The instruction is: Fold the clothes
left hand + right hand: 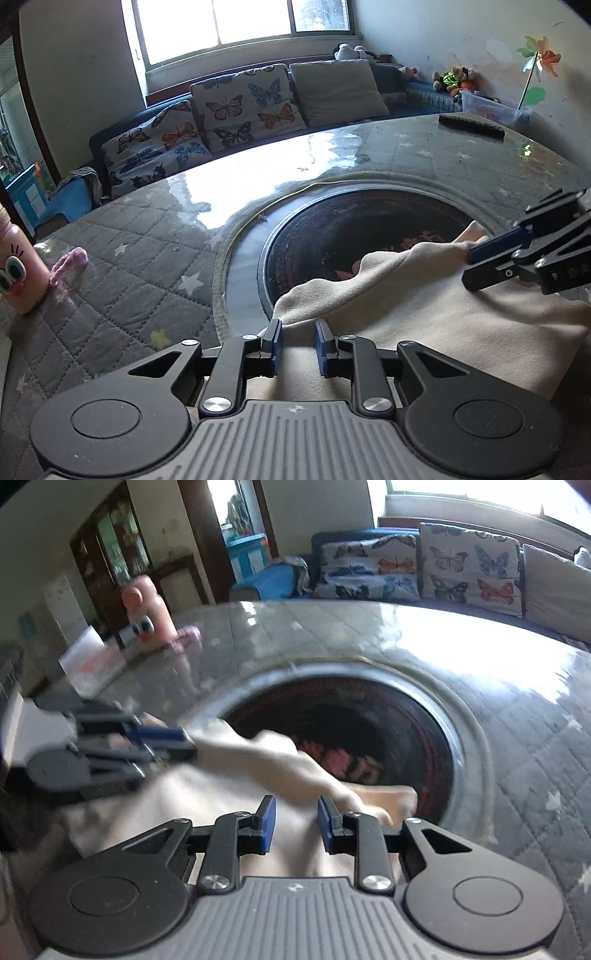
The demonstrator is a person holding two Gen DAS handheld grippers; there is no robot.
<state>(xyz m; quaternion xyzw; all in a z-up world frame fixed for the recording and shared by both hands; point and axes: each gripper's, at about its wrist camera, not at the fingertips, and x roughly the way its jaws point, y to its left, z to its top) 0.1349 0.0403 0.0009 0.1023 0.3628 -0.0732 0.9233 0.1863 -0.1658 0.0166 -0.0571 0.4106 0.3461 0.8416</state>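
The left gripper [297,345] is sitting at the bottom middle of its own picture with its jaws a little way apart, and I cannot tell if it is pinching anything, because the cream cloth [424,314] is only lying right in front of the tips. The right gripper [476,264] is coming in from the right edge of that picture with its jaws partly apart, one above a raised fold of the cloth and one below it. It is probably lifting that edge so it can be folded over, but I cannot tell if the squeeze is tight. In the right picture, which is blurry, the right gripper [296,825] is showing a gap between its tips too, with the cloth under them. The cloth is lying on the table [147,236], half over the dark round hole [369,229]. A pink bottle [16,273] is standing at the far left.
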